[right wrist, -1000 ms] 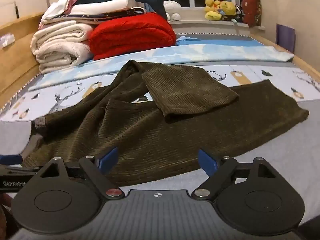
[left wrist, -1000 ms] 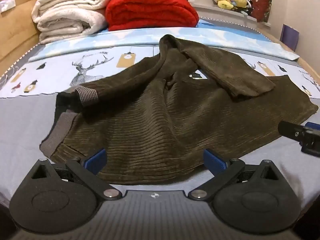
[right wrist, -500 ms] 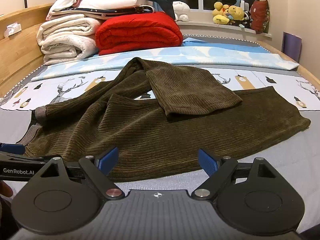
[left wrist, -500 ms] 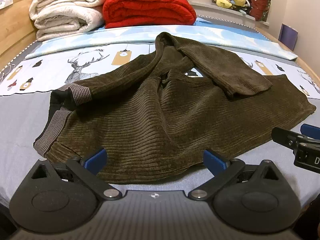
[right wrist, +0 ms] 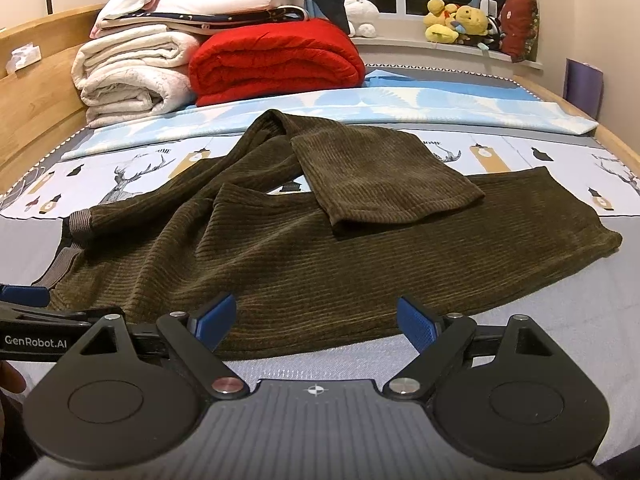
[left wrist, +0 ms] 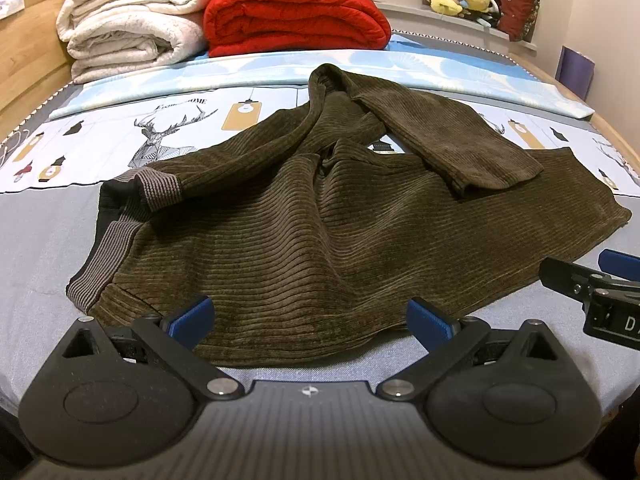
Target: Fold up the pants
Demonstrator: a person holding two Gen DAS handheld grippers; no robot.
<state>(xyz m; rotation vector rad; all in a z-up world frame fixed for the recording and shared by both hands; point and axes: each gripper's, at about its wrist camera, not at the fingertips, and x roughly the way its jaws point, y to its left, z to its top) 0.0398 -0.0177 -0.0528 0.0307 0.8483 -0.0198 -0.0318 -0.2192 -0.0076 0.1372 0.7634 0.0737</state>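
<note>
the dark olive corduroy pants (left wrist: 320, 232) lie spread across the bed (left wrist: 36, 264), close to its near edge, waistband (left wrist: 108, 256) toward the left edge and the hems toward the right. one leg runs flat along the near side; the other is doubled back so its lower part (left wrist: 452, 140) rests on top of the first leg. the left gripper (left wrist: 310, 316) hangs just above the near edge of the fabric, its blue-padded fingers (left wrist: 192, 316) spread wide with nothing between them. the right gripper (right wrist: 316, 318) sits beside it, nearer the middle of the pants, fingers (right wrist: 416, 320) also wide apart and empty. at the far end of the bed, against the wooden headboard (right wrist: 36, 80), a rolled white blanket (right wrist: 132, 76) and a red blanket (right wrist: 272, 60) are stacked side by side, and soft toys (right wrist: 460, 20) sit on the window ledge behind.
</note>
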